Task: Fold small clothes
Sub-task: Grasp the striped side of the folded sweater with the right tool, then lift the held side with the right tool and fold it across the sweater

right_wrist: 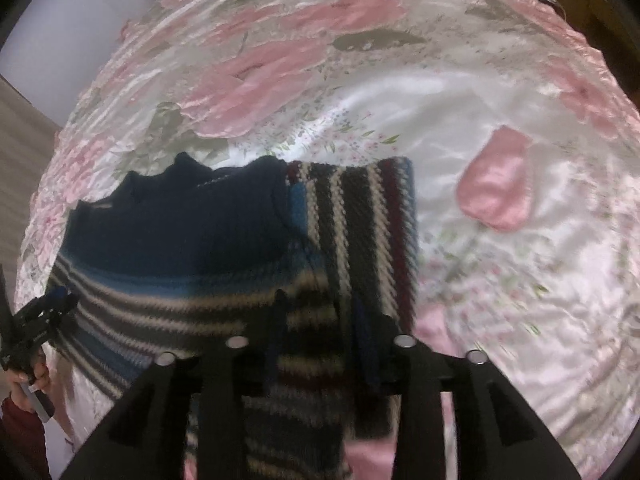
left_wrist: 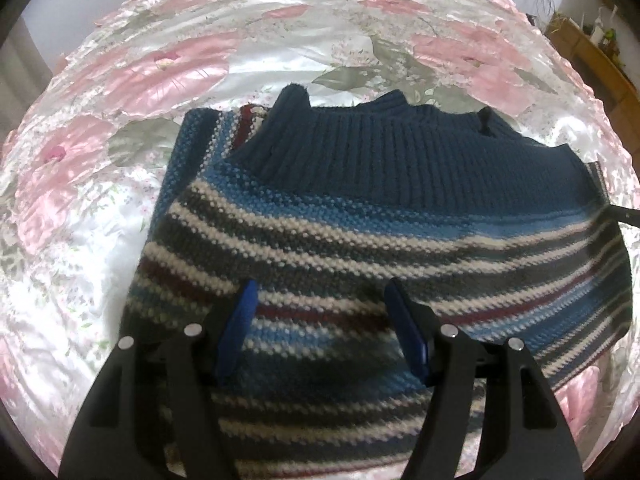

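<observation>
left gripper (left_wrist: pixel 320 300) fingers spread wide, nothing between the blue pads (left_wrist: pixel 236 332), pointing forward and tilted down. right gripper (right_wrist: pixel 316 312) also parted, narrower gap, blurred. in the right wrist view the left gripper shows at far left, held by a hand (right_wrist: pixel 28 380), red sleeve below.

sweater (right_wrist: pixel 224 248) hem — cut off below | right claw (right_wrist: pixel 320 320) tips — blurred

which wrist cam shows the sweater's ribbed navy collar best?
Left wrist. The ribbed navy collar sits centred and sharp there, its ribs countable, above the sweater stripes, with the left gripper open below it. In the right wrist view the collar is dark, blurred and off to the left, ribs indistinct.
</observation>
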